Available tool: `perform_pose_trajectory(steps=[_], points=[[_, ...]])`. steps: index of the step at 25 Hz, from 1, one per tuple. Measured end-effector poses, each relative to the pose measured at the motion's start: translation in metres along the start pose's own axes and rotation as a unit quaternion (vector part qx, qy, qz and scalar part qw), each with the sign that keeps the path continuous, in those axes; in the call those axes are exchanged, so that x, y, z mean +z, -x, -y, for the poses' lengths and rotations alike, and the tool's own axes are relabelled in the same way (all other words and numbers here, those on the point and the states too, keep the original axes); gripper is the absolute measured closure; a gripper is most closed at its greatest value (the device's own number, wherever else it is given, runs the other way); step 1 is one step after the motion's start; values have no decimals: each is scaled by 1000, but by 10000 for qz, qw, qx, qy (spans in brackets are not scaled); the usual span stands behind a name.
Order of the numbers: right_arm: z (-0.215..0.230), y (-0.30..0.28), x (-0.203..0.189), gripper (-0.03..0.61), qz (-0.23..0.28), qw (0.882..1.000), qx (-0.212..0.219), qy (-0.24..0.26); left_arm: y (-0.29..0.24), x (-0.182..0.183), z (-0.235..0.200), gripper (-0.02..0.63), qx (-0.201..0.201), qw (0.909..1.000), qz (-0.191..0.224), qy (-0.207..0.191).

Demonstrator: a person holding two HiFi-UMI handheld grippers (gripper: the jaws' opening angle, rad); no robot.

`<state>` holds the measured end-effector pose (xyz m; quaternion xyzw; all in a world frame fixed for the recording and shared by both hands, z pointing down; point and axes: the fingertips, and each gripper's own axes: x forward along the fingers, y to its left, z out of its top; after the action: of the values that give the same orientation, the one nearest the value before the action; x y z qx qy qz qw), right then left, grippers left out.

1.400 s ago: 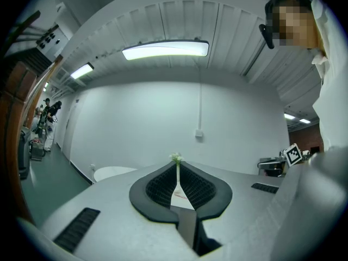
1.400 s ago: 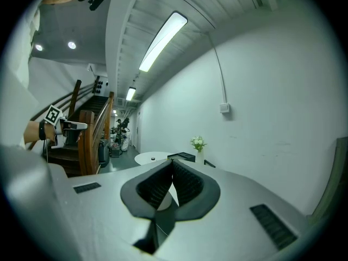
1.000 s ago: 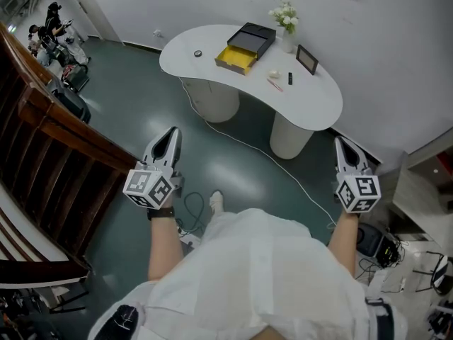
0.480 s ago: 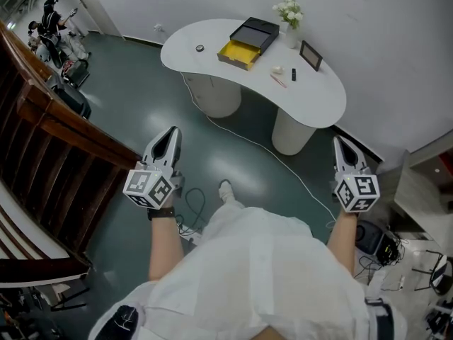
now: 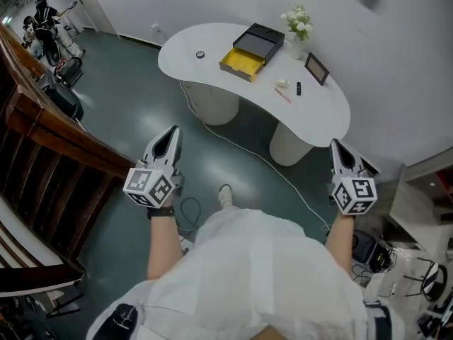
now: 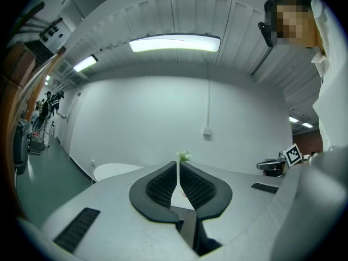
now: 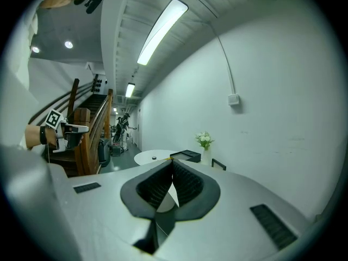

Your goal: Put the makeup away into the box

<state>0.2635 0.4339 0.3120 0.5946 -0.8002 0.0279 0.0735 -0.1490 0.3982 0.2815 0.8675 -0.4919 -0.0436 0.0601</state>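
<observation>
Left gripper (image 5: 172, 133): jaws drawn to a thin slit, nothing between them. Held level over the floor (image 5: 141, 112), well apart from the table (image 5: 212, 41).

Right gripper (image 5: 337, 146): jaws fully together, empty. Also over the floor, off the table's right end.

Box (image 5: 265, 37): black, at the table's far edge near the middle, with a yellow tray (image 5: 241, 61) pulled out toward the near edge; looks empty.

Makeup, loose toward the table's right end, beside the box: pale piece (image 5: 282, 83), pink stick (image 5: 284, 95), black tube (image 5: 299, 88). Apart, toward the left end: round dark item (image 5: 200, 54).

Not for packing, by judgement: picture frame (image 5: 316, 68) and vase of flowers (image 5: 297, 24) at the far edge.

Step in hand, by judgement: approach only; nothing lifted, nothing packed.

Next move calls for: closing the gap to the table's near edge, opening one gripper, lowering it over a single small piece. Thin stick and tube likely fiddly, lying flat on the top.
</observation>
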Motion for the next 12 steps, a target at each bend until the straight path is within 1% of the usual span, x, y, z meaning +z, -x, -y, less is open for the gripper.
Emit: perform_pose_trajectory(steps=[6, 12], points=[[5, -78, 15, 569, -25, 10000, -88, 4, -54, 12, -64, 584, -23, 10000, -12, -51], [0, -155, 33, 569, -27, 9998, -175, 17, -102, 19, -129, 584, -67, 9999, -95, 10]])
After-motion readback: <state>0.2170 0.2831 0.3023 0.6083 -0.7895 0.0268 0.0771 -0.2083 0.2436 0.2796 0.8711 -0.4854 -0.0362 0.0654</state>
